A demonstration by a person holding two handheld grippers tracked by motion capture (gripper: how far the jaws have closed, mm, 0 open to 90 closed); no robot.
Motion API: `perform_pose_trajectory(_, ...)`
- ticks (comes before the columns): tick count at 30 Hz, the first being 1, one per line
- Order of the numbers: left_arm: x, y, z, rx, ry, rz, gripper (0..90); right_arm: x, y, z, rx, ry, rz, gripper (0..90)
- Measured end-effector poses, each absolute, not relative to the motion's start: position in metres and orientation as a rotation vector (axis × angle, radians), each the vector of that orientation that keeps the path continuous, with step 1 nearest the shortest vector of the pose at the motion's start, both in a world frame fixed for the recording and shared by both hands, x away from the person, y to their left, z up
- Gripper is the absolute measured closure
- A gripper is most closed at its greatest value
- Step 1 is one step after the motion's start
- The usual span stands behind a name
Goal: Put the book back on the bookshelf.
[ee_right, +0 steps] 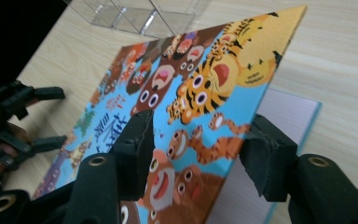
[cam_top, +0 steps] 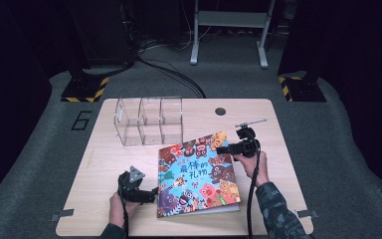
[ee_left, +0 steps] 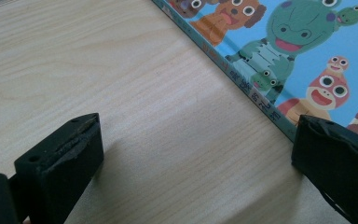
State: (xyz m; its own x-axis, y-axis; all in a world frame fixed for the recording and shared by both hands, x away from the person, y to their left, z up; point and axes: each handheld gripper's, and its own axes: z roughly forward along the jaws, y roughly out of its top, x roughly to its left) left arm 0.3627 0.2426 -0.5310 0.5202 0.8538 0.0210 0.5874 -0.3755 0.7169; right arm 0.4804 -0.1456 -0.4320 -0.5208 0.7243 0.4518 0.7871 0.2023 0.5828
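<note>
A colourful picture book (cam_top: pixel 199 174) lies on the wooden table (cam_top: pixel 104 159), right of centre. My right gripper (cam_top: pixel 222 149) is at the book's far right corner. In the right gripper view the front cover (ee_right: pixel 205 79) is tilted up off the pale inner page (ee_right: pixel 289 116) and passes between the jaws of my right gripper (ee_right: pixel 198 140). The jaws stand apart and do not pinch it. My left gripper (cam_top: pixel 153 194) rests low at the book's near left side, open, one fingertip (ee_left: pixel 335 154) at the spine edge of the book (ee_left: pixel 298 46) and bare table between the jaws.
A clear plastic organiser (cam_top: pixel 149 119) with three compartments stands at the table's back left, just beyond the book. A round cable hole (cam_top: pixel 221 111) sits near the back edge. Cables and a metal stand (cam_top: pixel 229 30) are on the floor behind.
</note>
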Motion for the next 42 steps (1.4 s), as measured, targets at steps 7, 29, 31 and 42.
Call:
perform_pose_trajectory(7, 0.363, 0.243, -0.531, 2.099, 1.162, 0.518, 2.1, 0.491, -0.129, -0.427, -1.459, -2.369, -1.241, 34.6)
perform_pose_trajectory(29, 0.362, 0.242, -0.531, 2.088, 1.164, 0.512, 2.7, 0.489, -0.113, -0.417, -1.443, -2.421, -1.335, 62.6)
perform_pose_trajectory(31, 0.362, 0.242, -0.531, 2.088, 1.164, 0.512, 2.7, 0.488, -0.112, -0.417, -1.44, -2.433, -1.343, 62.6)
perform_pose_trajectory(42, 0.362, 0.243, -0.531, 2.093, 1.159, 0.515, 2.8, 0.483, -0.113, -0.419, -1.408, -2.475, -1.412, 62.5)
